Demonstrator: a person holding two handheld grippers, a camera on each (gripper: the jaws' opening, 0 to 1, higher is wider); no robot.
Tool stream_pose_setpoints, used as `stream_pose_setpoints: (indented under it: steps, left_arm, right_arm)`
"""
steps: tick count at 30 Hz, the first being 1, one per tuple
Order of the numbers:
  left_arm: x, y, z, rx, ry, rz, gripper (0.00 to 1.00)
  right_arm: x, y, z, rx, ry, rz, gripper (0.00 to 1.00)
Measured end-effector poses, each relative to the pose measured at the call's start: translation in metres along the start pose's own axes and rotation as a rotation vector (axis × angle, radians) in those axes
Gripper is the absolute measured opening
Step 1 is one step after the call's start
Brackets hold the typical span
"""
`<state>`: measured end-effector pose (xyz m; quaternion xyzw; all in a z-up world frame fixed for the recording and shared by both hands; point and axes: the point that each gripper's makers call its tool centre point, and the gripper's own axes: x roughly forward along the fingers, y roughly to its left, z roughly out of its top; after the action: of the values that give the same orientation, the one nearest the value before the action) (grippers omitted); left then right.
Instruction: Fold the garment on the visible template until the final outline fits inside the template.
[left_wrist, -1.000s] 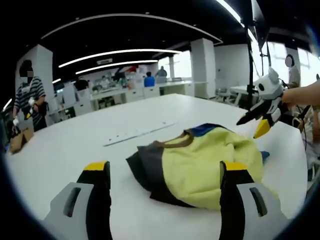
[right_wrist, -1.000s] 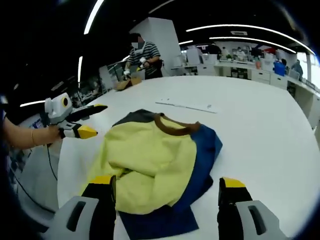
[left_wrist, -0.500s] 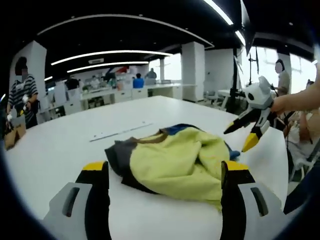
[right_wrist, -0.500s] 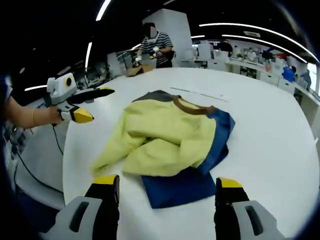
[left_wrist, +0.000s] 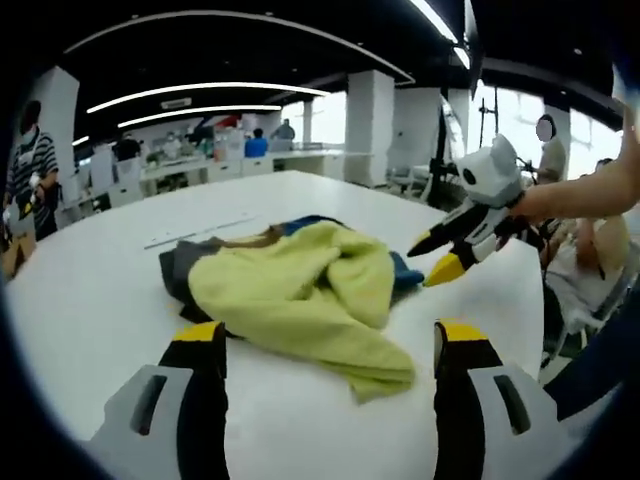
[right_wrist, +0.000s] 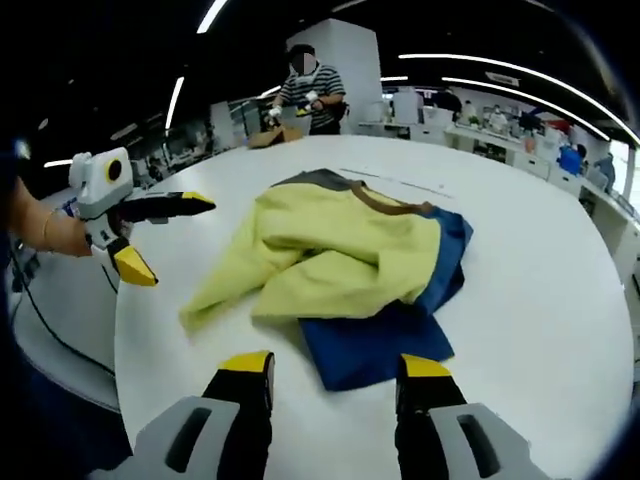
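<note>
Yellow, blue and grey with a brown collar, the garment (left_wrist: 300, 285) (right_wrist: 350, 260) lies crumpled in a heap on the white table (left_wrist: 90, 300) (right_wrist: 540, 250). Both tongs hang spread above it, pinching nothing: left tongs (left_wrist: 325, 345) (right_wrist: 155, 235) beside the yellow sleeve, right tongs (right_wrist: 335, 365) (left_wrist: 440, 255) near the blue hem. 1 thin strip (left_wrist: 200, 229) lies beyond the heap.

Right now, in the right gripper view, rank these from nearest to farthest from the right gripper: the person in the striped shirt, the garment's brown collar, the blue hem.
1. Blue hem, just ahead of the jaws.
2. Brown collar, the garment's far side.
3. Person in the striped shirt, beyond the table's far edge.
</note>
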<state>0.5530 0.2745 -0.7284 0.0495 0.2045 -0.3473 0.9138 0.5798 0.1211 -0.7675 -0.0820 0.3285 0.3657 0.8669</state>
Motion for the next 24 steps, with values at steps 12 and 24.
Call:
stream_pose_setpoints:
  steps: [12, 24]
  left_arm:
    - [0.016, -0.02, -0.033, 0.058, 0.119, 0.016, 0.47]
    - [0.018, -0.022, -0.045, 0.063, 0.164, 0.03, 0.07]
  right_arm:
    - [0.007, -0.002, -0.009, 0.021, -0.021, -0.081, 0.14]
    - [0.003, -0.006, -0.007, 0.067, -0.058, -0.131, 0.0]
